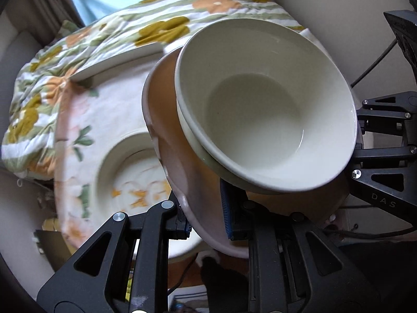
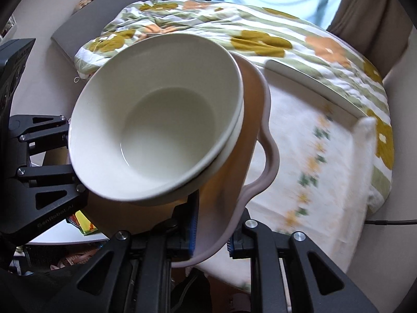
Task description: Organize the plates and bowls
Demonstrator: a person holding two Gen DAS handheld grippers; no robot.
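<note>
Two tools [image 1: 208,224] [image 2: 211,237] pinch a wavy-rimmed pink dish [image 1: 166,140] carrying glossy cream bowls [image 1: 265,104].

Two stacked bowls [image 1: 265,109] sit nested inside a wider scalloped dish [image 1: 166,161]. The left gripper [image 1: 208,224] clamps the dish's rim on one side and the right gripper [image 2: 211,237] clamps the opposite rim. Below the lifted dish lies a large plate [image 1: 78,120] on a quilted cloth [image 1: 34,99], with a flat tray [image 2: 312,83] just behind the plate.

Black gripper [image 1: 206,224] linkages, silver screws, blue pads [image 1: 225,208].
</note>
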